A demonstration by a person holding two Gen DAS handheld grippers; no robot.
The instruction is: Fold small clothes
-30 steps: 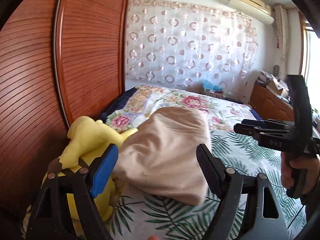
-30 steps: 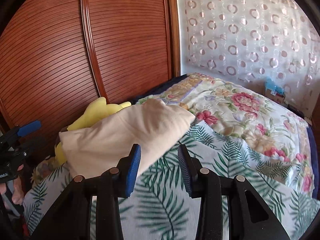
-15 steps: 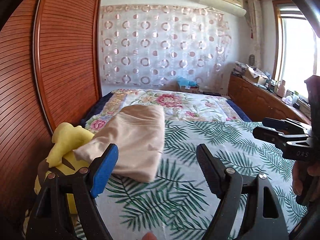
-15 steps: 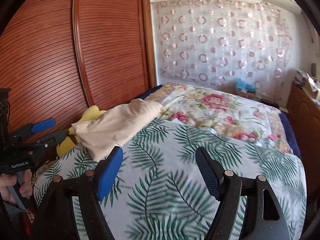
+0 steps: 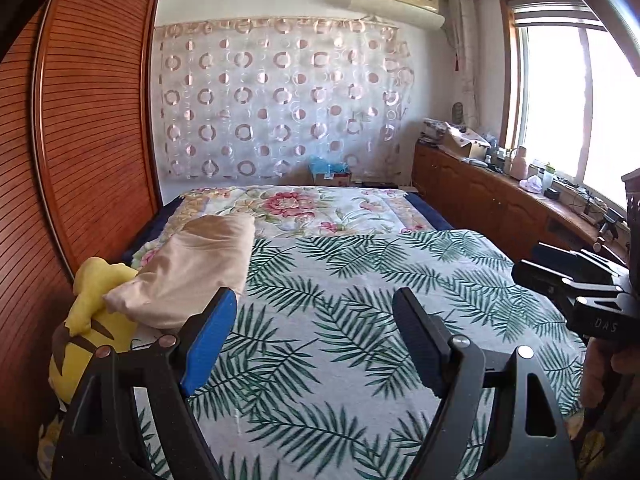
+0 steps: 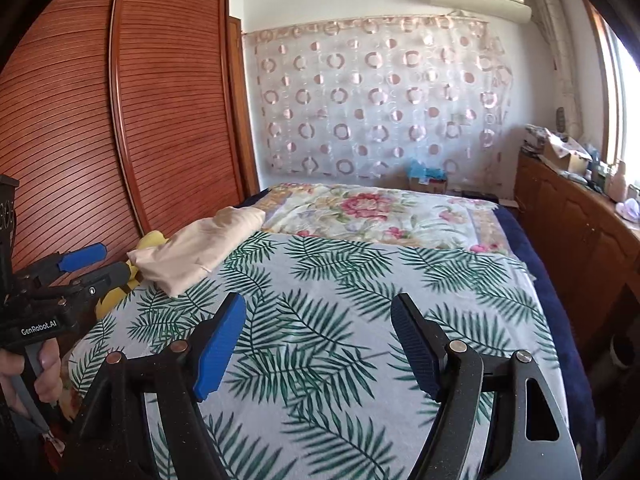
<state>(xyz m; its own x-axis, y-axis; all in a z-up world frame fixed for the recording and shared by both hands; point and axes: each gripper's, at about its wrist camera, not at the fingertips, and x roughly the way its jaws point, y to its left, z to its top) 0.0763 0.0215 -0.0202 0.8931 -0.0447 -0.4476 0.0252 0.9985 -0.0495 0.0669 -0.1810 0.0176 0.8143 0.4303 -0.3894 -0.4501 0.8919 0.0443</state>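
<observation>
Tongs first: the left tongs (image 5: 316, 344) stand spread wide with nothing between the blue pad and the black ribbed pad, held above the near part of the bed, and the right tongs (image 6: 318, 346) are parted just as widely and equally empty. Below both lies the white bedspread printed with green palm fronds (image 5: 360, 320), flat and smooth over the near half of the bed; beyond it a quilt with pink and red flowers (image 5: 296, 208) covers the far half. The folded beige cloth garment (image 5: 192, 268) rests at the bed's left edge, well apart from both tongs, one end on the flowered quilt and the other propped on a yellow plush toy with brown stripes (image 5: 92, 320) squeezed against the reddish-brown slatted wooden wardrobe door (image 5: 88, 132). At the far wall hangs a sheer curtain patterned with pink rings (image 5: 276, 100), a white air-conditioning unit (image 5: 396, 0) mounted above it. Along the right wall a low brown wooden cabinet (image 5: 480, 200) carries a clutter of boxes and bottles under a bright window (image 5: 568, 100). From the right wrist view, a hand (image 6: 28, 372) grips the left tool's handle at the left edge.
</observation>
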